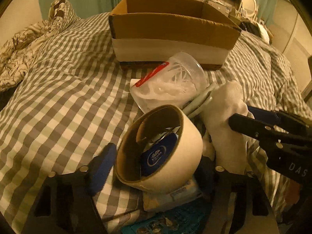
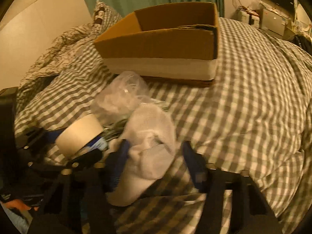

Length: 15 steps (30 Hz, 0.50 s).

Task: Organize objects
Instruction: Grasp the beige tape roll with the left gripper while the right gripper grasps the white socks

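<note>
A wide roll of cream tape stands tilted between the fingers of my left gripper, whose jaws are open around it; it also shows in the right wrist view. A white sock lies between the open fingers of my right gripper; it also shows in the left wrist view. A clear zip bag with a red strip holding white plastic parts lies behind them. An open cardboard box stands on the bed beyond the pile.
The checked bedcover carries everything. A blue tin shows through the roll, with packets underneath. A grey cable lies by the sock. A rumpled patterned quilt and pillow are at the far left. Cluttered furniture stands at the far right.
</note>
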Tool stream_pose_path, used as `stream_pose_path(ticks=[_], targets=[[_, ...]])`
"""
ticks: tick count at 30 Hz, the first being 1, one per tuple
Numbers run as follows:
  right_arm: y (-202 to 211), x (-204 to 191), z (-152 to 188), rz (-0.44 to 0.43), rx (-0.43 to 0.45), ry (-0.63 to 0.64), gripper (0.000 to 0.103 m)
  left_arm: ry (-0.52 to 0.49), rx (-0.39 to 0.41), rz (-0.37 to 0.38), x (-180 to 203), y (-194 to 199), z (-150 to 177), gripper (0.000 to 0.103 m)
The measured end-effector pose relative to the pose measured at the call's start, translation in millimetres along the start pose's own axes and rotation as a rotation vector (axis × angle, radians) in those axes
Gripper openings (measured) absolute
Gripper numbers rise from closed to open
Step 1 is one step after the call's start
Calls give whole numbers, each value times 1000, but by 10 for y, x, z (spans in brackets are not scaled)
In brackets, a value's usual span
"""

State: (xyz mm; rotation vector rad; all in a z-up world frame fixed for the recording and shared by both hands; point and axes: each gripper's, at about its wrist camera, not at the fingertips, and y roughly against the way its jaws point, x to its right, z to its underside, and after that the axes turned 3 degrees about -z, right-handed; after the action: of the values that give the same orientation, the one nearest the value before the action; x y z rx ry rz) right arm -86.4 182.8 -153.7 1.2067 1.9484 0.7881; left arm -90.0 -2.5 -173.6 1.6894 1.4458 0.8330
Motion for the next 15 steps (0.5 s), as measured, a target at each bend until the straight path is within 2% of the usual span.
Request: stream_pose_path(ticks=[6,15], targets=[[187,-89,55,21,36,28,29,11,58,10,-10,229,1,47],[608,-119,80,89,104,51,27,5,127,-5,-37,638,-13,36]])
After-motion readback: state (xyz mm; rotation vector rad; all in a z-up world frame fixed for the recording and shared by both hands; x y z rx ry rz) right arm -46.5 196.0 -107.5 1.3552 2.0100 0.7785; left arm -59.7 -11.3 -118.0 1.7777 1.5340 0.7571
